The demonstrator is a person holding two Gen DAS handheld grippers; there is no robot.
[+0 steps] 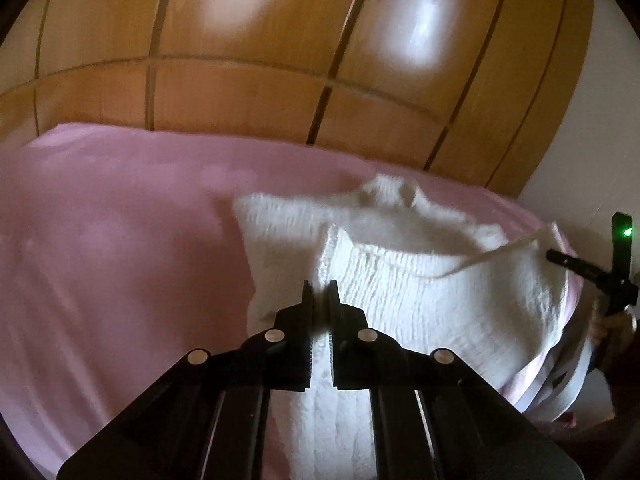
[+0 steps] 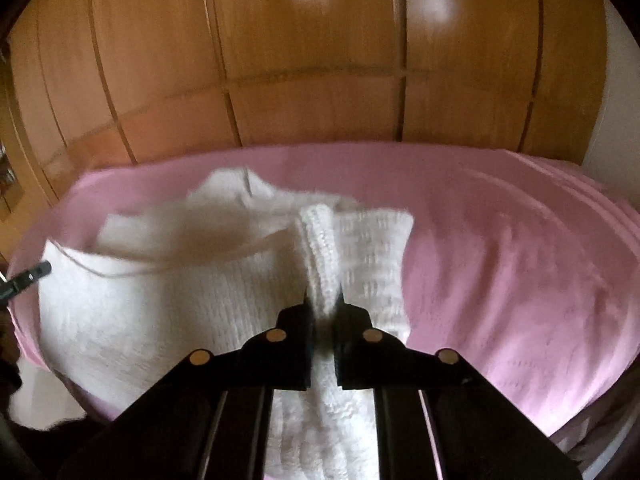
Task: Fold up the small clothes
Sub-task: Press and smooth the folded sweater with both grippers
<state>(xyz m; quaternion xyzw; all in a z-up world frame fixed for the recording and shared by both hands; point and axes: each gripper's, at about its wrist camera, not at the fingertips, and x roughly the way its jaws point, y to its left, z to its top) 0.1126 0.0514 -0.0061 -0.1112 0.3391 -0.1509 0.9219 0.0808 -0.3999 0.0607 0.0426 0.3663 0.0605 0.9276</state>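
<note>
Left hand-held gripper [image 1: 320, 296]: nearest the left wrist camera, black, jaws drawn together and clamped on a ribbed edge of the sweater.
Right hand-held gripper [image 2: 323, 300]: nearest the right wrist camera, jaws together, pinching a ribbed band of the same sweater; knit runs back between the jaws toward the camera.
Sweater [image 1: 420, 292]: white, chunky knit, small; it lies on the bed toward the near edge, its collar end pointing to the far edge, with part of it hanging over the near edge. Both gripped edges stand lifted off the sheet, and the knit sags in a hollow between them.
Yarn [image 1: 504, 250]: a loose pale strand crosses the raised edge of the sweater.
Bed [image 1: 120, 220]: covered with a pink sheet, wrinkled on the right side in the right wrist view.
Wardrobe [image 1: 280, 60]: wooden panelled doors behind the far edge of the bed, with bright reflections.
Sharpness: both views are blurred, so fine knit detail is hard to read.
</note>
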